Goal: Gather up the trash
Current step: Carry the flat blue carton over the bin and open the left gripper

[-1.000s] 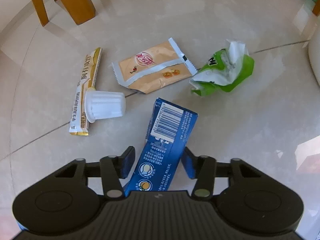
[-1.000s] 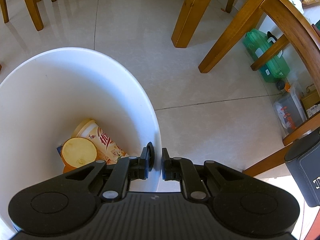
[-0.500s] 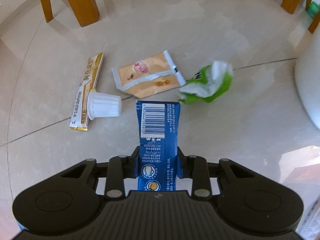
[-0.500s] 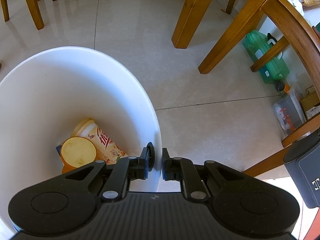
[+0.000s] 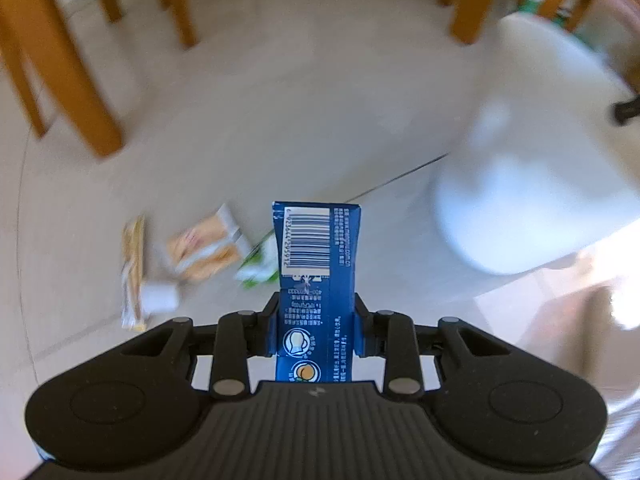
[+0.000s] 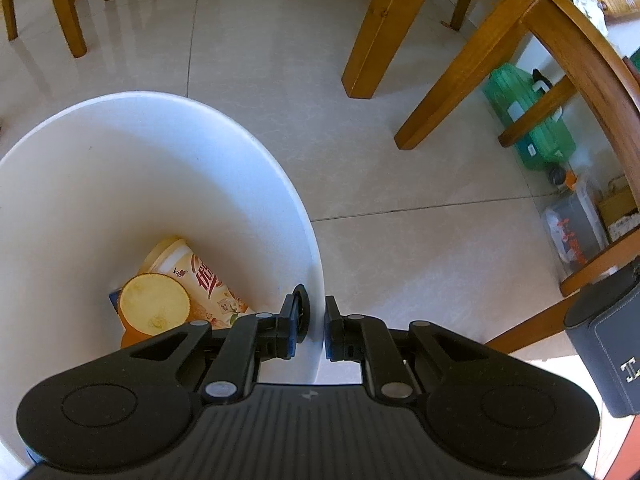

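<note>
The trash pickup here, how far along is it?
Partly done. A cup already lies in the white bin, whose rim the right gripper pinches. The left gripper holds a blue carton. Several blurred wrappers remain on the floor.

Blue barcoded carton stands upright, pinched between fingers; white bin holds a cup.

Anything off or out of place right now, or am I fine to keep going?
Nothing alarming. The left gripper holds the blue carton squarely; the right gripper pinches the white bin rim. Wrappers remain on the floor.
</note>
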Demonstrator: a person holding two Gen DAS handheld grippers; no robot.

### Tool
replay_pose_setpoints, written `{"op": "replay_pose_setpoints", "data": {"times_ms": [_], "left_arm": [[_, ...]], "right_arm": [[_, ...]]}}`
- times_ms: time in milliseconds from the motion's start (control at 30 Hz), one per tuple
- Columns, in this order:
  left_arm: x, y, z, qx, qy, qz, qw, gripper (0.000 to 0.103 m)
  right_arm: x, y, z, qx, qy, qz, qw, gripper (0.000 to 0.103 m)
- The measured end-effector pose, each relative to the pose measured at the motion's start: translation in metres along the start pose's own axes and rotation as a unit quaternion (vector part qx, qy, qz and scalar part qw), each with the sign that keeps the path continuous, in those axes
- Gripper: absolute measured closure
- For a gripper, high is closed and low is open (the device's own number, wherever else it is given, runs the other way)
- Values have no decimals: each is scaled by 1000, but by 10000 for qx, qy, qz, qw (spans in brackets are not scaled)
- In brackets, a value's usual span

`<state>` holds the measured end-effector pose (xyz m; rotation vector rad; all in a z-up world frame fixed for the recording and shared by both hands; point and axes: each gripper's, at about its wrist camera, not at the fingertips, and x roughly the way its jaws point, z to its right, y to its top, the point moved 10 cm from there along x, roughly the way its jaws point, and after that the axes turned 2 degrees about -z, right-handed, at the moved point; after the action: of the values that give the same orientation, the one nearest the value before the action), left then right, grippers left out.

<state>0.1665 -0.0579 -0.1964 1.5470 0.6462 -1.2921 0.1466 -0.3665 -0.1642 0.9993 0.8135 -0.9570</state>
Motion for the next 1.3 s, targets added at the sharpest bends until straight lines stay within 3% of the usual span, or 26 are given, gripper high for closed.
{"op": "replay_pose_setpoints", "data": {"times_ms": [367,467,667,700,733,800,1300], "left_arm": [[-106,91,124,1080,-857,572,9888,72],[-114,109,156,1313,-1075,647,9834,72],[-107,128,203,1667,-1051,693,9779,70],[-104,129,208,1680,-1011,732,9778,62],[-101,130,208,1679,-1003,721,9780,45],[-101,130,210,1623,-1031,754,9784,26],[-93,125,188,1323,-937,715,9842,17]], "right_arm": [[1,2,4,111,120,-33,9999,88],[1,2,4,133,165,-43,9998,89],[2,2,6,184,279,-65,9994,90],[2,2,6,177,282,-67,9994,90],[2,2,6,154,275,-66,9995,90],[1,2,5,134,264,-60,9995,89],[2,3,6,135,293,-51,9995,89]]}}
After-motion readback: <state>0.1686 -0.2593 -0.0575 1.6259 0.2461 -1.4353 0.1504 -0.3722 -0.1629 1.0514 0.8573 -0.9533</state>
